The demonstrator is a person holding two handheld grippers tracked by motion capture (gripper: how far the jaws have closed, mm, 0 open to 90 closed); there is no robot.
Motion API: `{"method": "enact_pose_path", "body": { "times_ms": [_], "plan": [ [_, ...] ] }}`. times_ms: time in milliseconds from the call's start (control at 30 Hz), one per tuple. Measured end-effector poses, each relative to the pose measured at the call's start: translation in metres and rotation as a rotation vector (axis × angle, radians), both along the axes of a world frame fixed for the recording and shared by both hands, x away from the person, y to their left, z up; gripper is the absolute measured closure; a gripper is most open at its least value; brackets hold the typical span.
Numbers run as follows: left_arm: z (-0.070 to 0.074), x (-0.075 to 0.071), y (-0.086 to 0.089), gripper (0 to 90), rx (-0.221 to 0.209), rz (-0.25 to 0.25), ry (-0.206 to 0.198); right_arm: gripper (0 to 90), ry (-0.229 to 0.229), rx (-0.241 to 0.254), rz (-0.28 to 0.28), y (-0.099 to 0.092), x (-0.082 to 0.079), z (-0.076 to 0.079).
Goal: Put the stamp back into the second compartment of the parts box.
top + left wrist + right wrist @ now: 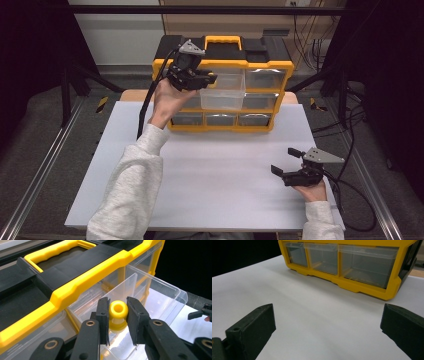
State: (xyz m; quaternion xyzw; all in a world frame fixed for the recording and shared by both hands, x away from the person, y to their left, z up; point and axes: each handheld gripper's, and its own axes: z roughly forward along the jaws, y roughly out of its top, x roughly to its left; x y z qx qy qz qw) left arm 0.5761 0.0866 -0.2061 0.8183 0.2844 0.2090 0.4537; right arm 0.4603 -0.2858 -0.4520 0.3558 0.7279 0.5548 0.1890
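A yellow and black drawer organiser (260,64) stands at the back of the white board (210,175). One clear drawer (223,96) is pulled out of its upper row. My left gripper (210,79) hovers over that drawer (162,296), shut on a small yellow spool-shaped part (118,312) with a hole through its top. Both pads of the left gripper (117,302) press the part's sides. Near the board's right front, my right gripper (284,161) stands open with nothing between its jaws. In its own view the right gripper (328,320) faces the organiser's bottom row (362,265).
The organiser's other clear drawers (255,119) are pushed in. Its black lid carries a yellow handle (60,250). Cables trail off the board's right side (350,195). Bare white board lies between the organiser and the right gripper.
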Motion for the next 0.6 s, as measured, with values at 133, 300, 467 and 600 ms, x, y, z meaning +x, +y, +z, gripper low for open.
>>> {"method": "enact_pose_path", "body": {
  "times_ms": [133, 300, 467, 600],
  "plan": [
    [-0.002, 0.0017, -0.0014, 72.1, 0.001, -0.002, 0.007, 0.3, 0.002, -0.001, 0.001, 0.0001, 0.0, -0.0001],
    [-0.0052, 0.0038, -0.004, 72.1, 0.009, -0.006, 0.015, 0.3, 0.003, -0.001, 0.002, 0.0003, 0.0, -0.0001],
    [-0.0075, 0.0052, -0.0064, 72.1, 0.013, -0.007, 0.02, 0.3, 0.002, -0.002, 0.001, -0.0001, 0.0, 0.0],
    [-0.0089, 0.0059, -0.0076, 72.0, 0.021, -0.008, 0.028, 0.3, 0.002, -0.002, 0.001, 0.0, -0.0001, 0.0001]
  ]
}}
